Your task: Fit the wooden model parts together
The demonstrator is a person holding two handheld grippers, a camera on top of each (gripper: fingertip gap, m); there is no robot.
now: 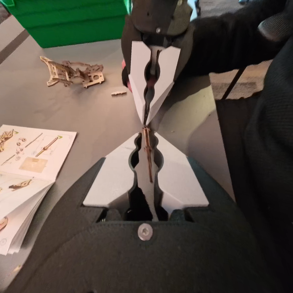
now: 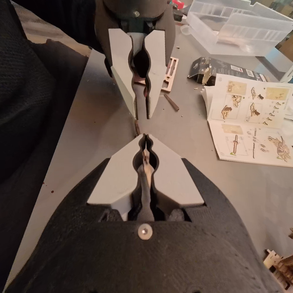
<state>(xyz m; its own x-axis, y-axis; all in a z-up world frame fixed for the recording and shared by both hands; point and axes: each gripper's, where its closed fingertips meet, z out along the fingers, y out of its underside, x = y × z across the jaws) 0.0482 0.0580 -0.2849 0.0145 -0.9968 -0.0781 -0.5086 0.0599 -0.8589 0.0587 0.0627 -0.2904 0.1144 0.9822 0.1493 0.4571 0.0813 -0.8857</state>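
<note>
In the left wrist view, my left gripper (image 1: 146, 134) holds a thin, slender wooden part (image 1: 148, 152) edge-on between its fingers, with a narrow gap left beside it. My right gripper (image 1: 145, 126) comes in from above, shut, with its tips meeting the end of that part. In the right wrist view, my right gripper (image 2: 145, 136) is shut on a thin wooden pin (image 2: 145, 158). The left gripper (image 2: 141, 118) faces it tip to tip, and the wooden part (image 2: 137, 126) sticks out from its fingers. Both meet just above the grey table (image 1: 79, 111) near its edge.
A partly built wooden model (image 1: 71, 73) and a small loose piece (image 1: 118, 93) lie before a green bin (image 1: 68, 23). An open instruction booklet (image 2: 253, 118), a dark box (image 2: 222, 69), a wooden parts sheet (image 2: 171, 74), a dark stick (image 2: 172, 103) and clear plastic boxes (image 2: 237, 28) lie around. The small loose piece (image 1: 118, 93) is about 15 centimeters from both grippers' fingertips.
</note>
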